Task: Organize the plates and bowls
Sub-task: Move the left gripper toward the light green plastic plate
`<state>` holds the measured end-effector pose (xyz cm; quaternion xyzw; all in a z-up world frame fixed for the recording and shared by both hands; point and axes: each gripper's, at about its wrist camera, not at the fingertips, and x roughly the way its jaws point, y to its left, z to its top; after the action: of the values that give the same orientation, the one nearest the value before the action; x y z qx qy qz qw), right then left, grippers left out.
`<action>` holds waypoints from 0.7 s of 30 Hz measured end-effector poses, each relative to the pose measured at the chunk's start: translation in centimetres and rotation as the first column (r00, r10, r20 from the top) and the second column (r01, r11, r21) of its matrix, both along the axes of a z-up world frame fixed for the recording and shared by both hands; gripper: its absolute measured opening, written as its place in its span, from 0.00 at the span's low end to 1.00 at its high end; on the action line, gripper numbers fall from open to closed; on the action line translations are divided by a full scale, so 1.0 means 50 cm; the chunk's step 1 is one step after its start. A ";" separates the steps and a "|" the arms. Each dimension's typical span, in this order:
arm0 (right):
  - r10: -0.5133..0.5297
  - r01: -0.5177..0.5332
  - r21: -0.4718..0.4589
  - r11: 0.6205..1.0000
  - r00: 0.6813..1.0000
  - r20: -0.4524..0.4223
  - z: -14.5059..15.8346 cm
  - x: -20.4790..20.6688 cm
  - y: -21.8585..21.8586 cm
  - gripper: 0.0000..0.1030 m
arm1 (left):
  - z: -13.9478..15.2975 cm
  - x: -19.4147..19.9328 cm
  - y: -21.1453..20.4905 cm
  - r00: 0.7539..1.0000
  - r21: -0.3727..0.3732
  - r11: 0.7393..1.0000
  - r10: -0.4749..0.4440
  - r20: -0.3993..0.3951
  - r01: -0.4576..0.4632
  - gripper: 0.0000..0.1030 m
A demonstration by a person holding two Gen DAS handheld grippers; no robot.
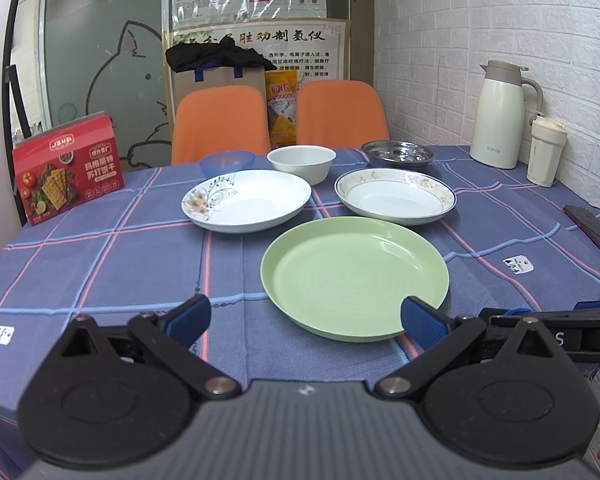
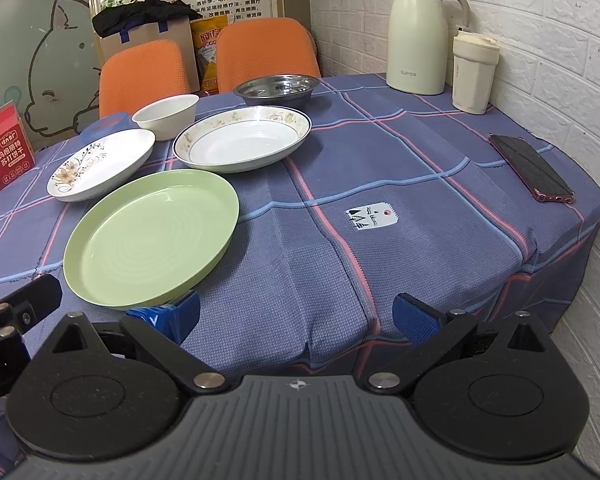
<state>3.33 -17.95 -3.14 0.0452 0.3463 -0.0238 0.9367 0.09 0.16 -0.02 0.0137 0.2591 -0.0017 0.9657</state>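
crockery lies spread on the checked tablecloth (image 2: 400,240): the green plate (image 1: 354,278) nearest you, 2 white plates behind it, the floral plate (image 1: 246,200) on the left and the gold-rimmed plate (image 1: 396,197) on the right. far behind stand the blue bowl (image 1: 227,161), the white bowl (image 1: 301,163) and the steel bowl (image 1: 398,154). your left gripper (image 1: 306,318) and right gripper (image 2: 296,312) are both spread wide and hold nothing. the green plate looks light and stiff, probably plastic; pinch it at the near rim. the white plates seem ceramic, so heavier, slippery and fragile; grip each rim firmly and lower it gently.
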 end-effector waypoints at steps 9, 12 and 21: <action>0.006 -0.006 -0.006 1.000 1.000 -0.003 -0.001 0.000 0.006 0.88 | -0.008 0.000 0.000 1.000 -0.001 1.000 0.000 -0.007 0.000 0.98; 0.005 -0.005 -0.006 1.000 1.000 -0.004 -0.001 0.000 0.008 0.88 | -0.009 0.000 0.000 1.000 -0.002 1.000 -0.001 -0.009 0.001 0.98; 0.011 -0.011 -0.008 1.000 1.000 -0.005 -0.003 0.001 0.009 0.88 | -0.008 0.004 0.003 1.000 -0.007 1.000 0.000 -0.015 0.000 0.98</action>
<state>3.38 -17.51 -3.30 0.0397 0.3489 -0.0202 0.9361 0.29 0.30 -0.45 0.0104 0.2665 -0.0027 0.9638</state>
